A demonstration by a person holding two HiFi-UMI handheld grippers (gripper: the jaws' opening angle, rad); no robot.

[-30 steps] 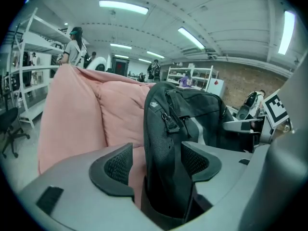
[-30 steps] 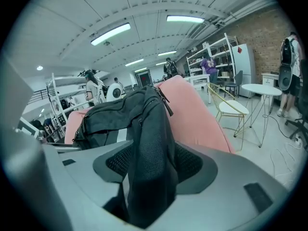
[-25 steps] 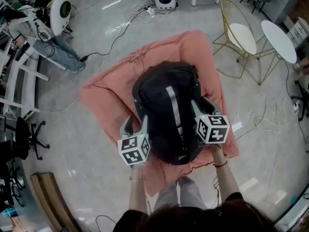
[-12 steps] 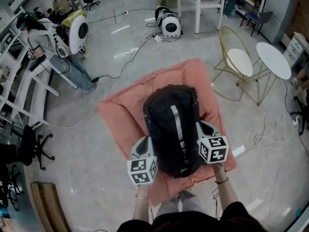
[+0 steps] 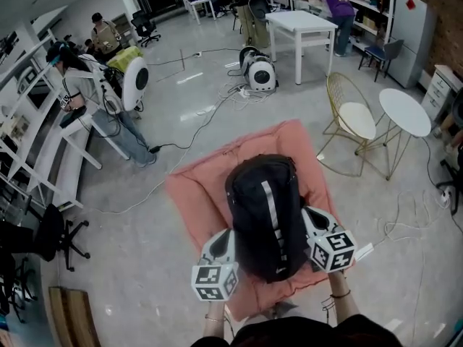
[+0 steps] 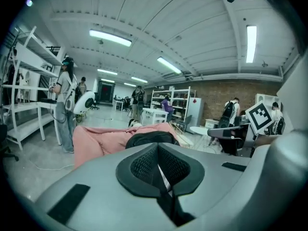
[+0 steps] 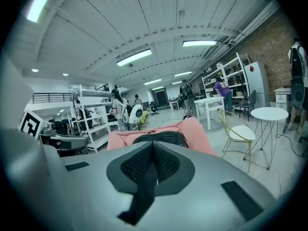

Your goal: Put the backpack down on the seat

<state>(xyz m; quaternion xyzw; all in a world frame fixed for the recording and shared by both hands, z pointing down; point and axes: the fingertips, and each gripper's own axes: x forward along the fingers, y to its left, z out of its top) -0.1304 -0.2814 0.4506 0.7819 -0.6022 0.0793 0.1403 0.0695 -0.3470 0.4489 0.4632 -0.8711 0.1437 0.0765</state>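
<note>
A black backpack (image 5: 264, 215) with a grey stripe lies lengthwise on the pink cushioned seat (image 5: 199, 194) on the floor. My left gripper (image 5: 224, 243) is at its lower left side and my right gripper (image 5: 311, 221) at its lower right side. Both are shut, each with a dark backpack strap pinched between its pads. In the left gripper view, the left gripper (image 6: 158, 165) has the backpack (image 6: 151, 138) and seat (image 6: 96, 138) beyond it. The right gripper view shows the right gripper (image 7: 153, 165) in front of the backpack (image 7: 161, 137) on the pink seat (image 7: 197, 131).
A gold wire chair (image 5: 351, 118) and a round white table (image 5: 405, 110) stand right of the seat. Cables run over the floor toward a white machine (image 5: 260, 71). A white table (image 5: 304, 24) is behind, with shelving and people at the left (image 5: 79, 100).
Both grippers went from open beside the backpack to shut on its straps. They drew back toward me, and the view now takes in more of the room.
</note>
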